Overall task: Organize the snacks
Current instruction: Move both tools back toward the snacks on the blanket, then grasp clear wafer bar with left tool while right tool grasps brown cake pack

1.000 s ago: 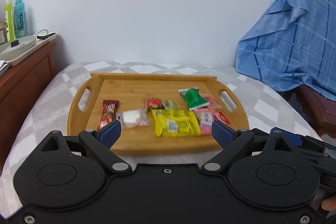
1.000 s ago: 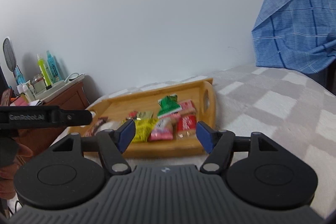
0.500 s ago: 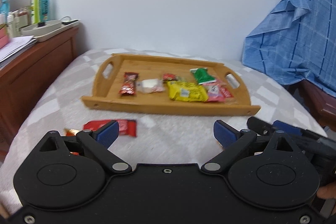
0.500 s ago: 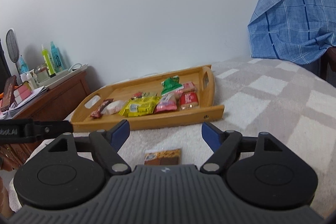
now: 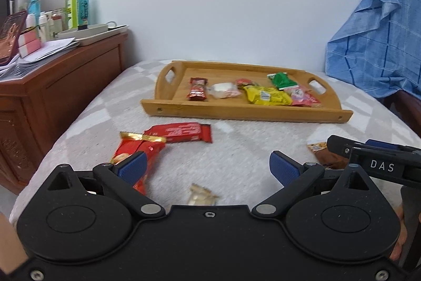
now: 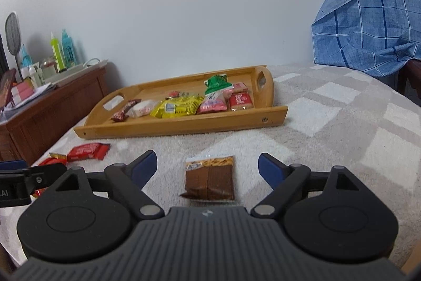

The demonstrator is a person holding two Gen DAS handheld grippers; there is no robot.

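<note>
A wooden tray [image 5: 244,112] [image 6: 184,124] lies on the checked bed cover and holds several snack packets, among them a yellow one [image 5: 265,95] and a green one [image 6: 217,83]. Nearer me on the cover lie a red bar [image 5: 181,132], a red-and-gold packet [image 5: 136,149] and a small beige packet [image 5: 201,198]. My left gripper [image 5: 208,165] hovers over them, jaws opening, nothing gripped. A brown biscuit packet [image 6: 209,178] lies flat between the opening jaws of my right gripper [image 6: 208,166]; the pads stand clear of it.
A wooden cabinet [image 5: 65,75] with bottles and papers stands left of the bed. A blue checked cloth [image 5: 381,44] hangs over furniture at the right. A white wall is behind the tray. The bed's edge falls away at the left.
Both grippers have drawn back from the tray and dipped, so the loose snacks on the cover have come into view. Both pairs of jaws stand wider, the right one most.
</note>
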